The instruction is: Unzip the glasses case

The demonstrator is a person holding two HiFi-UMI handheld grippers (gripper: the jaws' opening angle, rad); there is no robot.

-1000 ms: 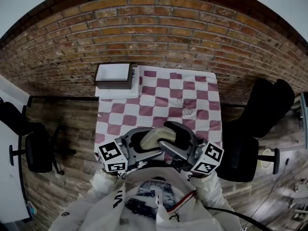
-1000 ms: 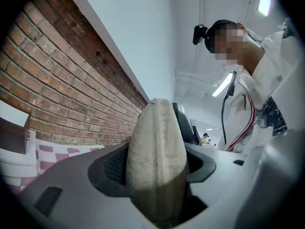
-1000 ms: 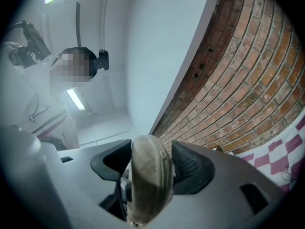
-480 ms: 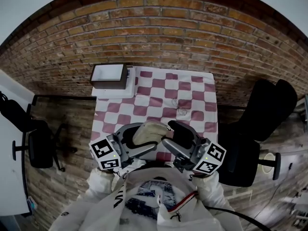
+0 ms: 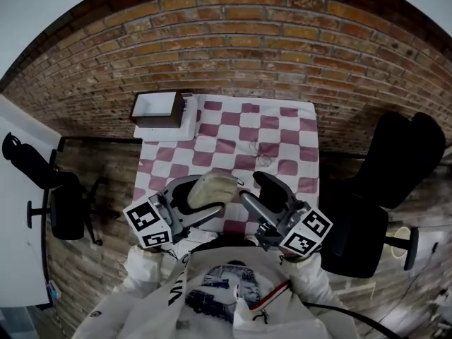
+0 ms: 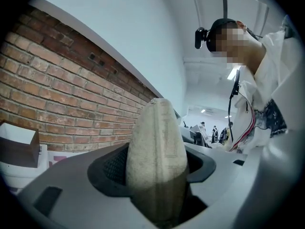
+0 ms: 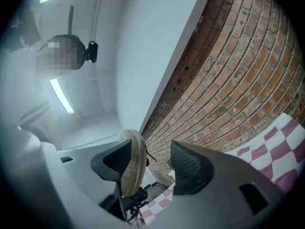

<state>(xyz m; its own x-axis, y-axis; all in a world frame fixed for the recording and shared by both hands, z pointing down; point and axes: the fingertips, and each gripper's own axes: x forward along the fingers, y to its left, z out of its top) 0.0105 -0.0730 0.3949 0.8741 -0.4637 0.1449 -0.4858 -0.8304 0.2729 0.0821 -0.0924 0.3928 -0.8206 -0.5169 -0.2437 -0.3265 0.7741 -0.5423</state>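
Grippers: left gripper point(image 5: 203, 202), right gripper point(image 5: 254, 191) grey; pads point(image 7: 188, 168) black.
Marker cubes point(image 5: 148, 224): black-white squares, 7 and 5 o'clock.
Sleeves point(image 5: 143, 263): white.

Both grippers hang side by side over the near edge of the table point(image 5: 240, 129), close to the person's chest, marker cubes turned outward. The left gripper point(image 5: 207, 198) points right and away, its jaws clamped on the flat sides of the glasses case point(image 5: 214, 186). The right gripper point(image 5: 258, 192) points left and away, just beside it; its jaws stand apart, one of them right against the case's edge. White sleeves point(image 5: 143, 265) cover both forearms.
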